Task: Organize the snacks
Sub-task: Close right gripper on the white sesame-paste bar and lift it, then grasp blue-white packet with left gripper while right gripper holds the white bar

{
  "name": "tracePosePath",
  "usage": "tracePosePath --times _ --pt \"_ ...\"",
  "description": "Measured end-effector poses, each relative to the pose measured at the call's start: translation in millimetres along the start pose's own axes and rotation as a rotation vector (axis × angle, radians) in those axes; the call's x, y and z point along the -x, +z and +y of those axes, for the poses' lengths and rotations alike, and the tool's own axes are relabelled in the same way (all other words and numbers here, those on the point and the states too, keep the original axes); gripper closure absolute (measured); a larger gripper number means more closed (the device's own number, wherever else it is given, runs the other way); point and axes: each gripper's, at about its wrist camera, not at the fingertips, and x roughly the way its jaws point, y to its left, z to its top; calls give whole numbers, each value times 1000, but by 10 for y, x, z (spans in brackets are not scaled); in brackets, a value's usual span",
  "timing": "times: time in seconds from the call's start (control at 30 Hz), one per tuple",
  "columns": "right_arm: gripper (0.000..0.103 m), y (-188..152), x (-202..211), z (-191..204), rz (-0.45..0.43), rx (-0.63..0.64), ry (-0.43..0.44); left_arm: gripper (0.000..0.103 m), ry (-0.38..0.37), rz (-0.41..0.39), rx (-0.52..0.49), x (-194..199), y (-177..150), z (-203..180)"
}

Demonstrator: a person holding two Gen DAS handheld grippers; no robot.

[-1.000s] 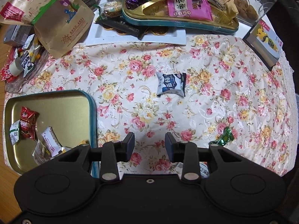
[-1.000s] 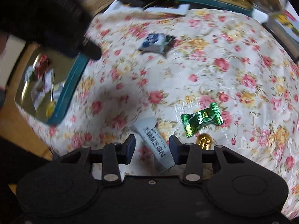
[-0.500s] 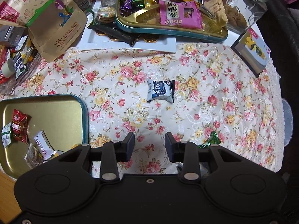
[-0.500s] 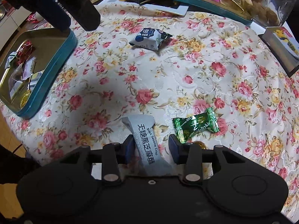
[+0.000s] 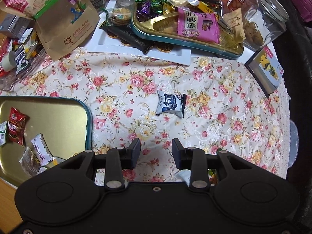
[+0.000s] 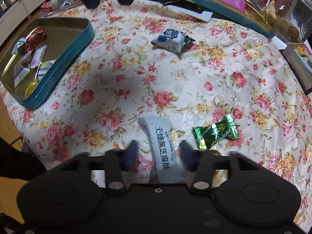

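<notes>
While the right gripper's (image 6: pixel 159 156) jaws are closing, a grey-white sesame crisp packet (image 6: pixel 160 148) lies between them on the floral-clothed table (image 6: pixel 195 78), not yet pinched. Just right lies a green foil candy (image 6: pixel 215 133); farther off, a blue-white blueberry snack packet (image 6: pixel 171 41). The teal-rimmed gold tin tray (image 6: pixel 64 44) sits far left. The left gripper (image 5: pixel 156 152) hovers with jaws released, empty.
</notes>
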Motion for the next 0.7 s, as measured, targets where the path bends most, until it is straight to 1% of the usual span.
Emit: tracePosePath --times 0.03,0.13,0.23,0.33,0.4,0.47,0.57,0.7 --pt "81 12 12 -21 1 -9 3 60 3 -6 4 3 5 7" --pt "81 71 46 -103 4 -62 37 60 20 -40 8 20 21 21" --pt "81 150 189 -210 -37 -115 77 60 42 -72 11 9 45 5" --pt "81 247 375 -416 -87 -233 131 60 54 -93 4 -59 85 -56" --pt "81 288 483 -582 -117 -322 151 59 54 -96 -9 -132 113 -124" --pt "81 311 597 -750 -157 -404 145 59 48 -98 -17 -217 140 -196" --pt "81 318 741 -971 -215 -504 106 59 46 -99 -35 -367 185 -310" --pt "81 299 840 -1193 -259 -616 53 59 65 -121 -60 -545 219 -454"
